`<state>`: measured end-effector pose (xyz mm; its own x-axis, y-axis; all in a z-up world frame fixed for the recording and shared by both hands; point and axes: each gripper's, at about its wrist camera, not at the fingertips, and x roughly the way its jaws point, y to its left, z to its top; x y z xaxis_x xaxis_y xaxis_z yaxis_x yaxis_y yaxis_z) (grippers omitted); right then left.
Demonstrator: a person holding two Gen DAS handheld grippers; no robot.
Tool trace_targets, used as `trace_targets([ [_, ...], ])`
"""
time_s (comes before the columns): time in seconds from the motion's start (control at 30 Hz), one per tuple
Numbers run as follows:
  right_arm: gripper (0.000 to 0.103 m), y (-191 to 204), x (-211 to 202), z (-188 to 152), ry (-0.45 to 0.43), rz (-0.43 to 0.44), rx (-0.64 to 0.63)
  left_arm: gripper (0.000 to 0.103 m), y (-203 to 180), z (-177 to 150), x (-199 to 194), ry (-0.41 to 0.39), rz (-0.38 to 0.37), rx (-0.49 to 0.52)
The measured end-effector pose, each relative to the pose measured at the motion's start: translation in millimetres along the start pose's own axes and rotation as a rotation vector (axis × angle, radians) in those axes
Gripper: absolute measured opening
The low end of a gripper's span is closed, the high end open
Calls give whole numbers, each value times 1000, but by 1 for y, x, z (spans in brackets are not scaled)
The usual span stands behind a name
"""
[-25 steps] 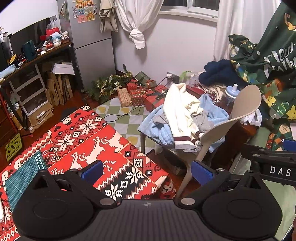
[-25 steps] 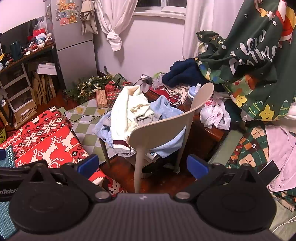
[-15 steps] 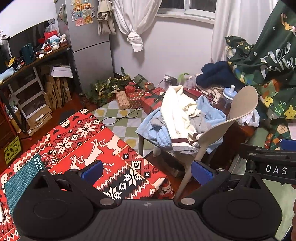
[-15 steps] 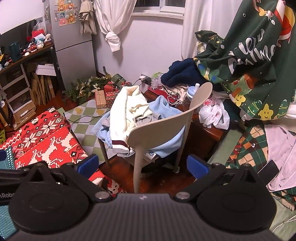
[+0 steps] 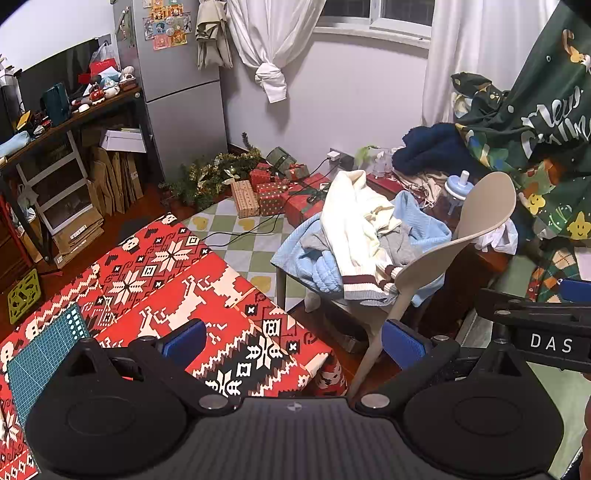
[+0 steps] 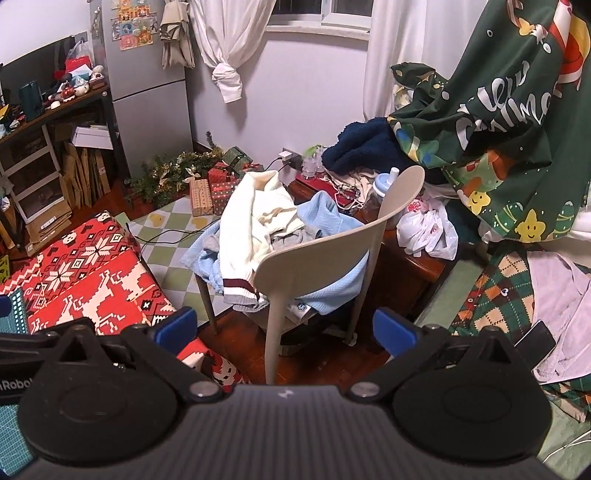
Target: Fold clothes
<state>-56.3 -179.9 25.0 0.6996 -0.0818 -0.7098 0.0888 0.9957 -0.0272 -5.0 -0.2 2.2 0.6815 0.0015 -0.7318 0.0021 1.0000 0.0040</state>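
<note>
Both grippers, left gripper [image 5: 293, 341] and right gripper [image 6: 284, 326], spread wide, empty. Aimed at clothes pile [image 5: 354, 236] on chair [image 6: 332, 258], likely to pick a garment.

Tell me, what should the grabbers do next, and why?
Probably reach toward the cream sweater topping the clothes pile on the chair. The left gripper and right gripper are both open and empty, and the red patterned table has room for folding.

wall: pale wall [image 5: 343, 96], window [image 5: 373, 14] above
left: grey fridge [image 5: 177, 96], dark shelf [image 5: 74, 122]
floor: checked rug [image 5: 236, 236]
</note>
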Motion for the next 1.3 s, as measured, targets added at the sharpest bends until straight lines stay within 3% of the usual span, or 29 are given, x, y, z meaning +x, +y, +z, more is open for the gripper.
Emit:
trace_targets([
  [0.9, 103, -9, -1, 2, 0, -13, 12, 102, -2, -1, -1, -9, 5, -25],
  [1.3, 103, -11, 9, -3, 16, -19, 13, 102, -3, -9, 10, -43, -26, -45],
])
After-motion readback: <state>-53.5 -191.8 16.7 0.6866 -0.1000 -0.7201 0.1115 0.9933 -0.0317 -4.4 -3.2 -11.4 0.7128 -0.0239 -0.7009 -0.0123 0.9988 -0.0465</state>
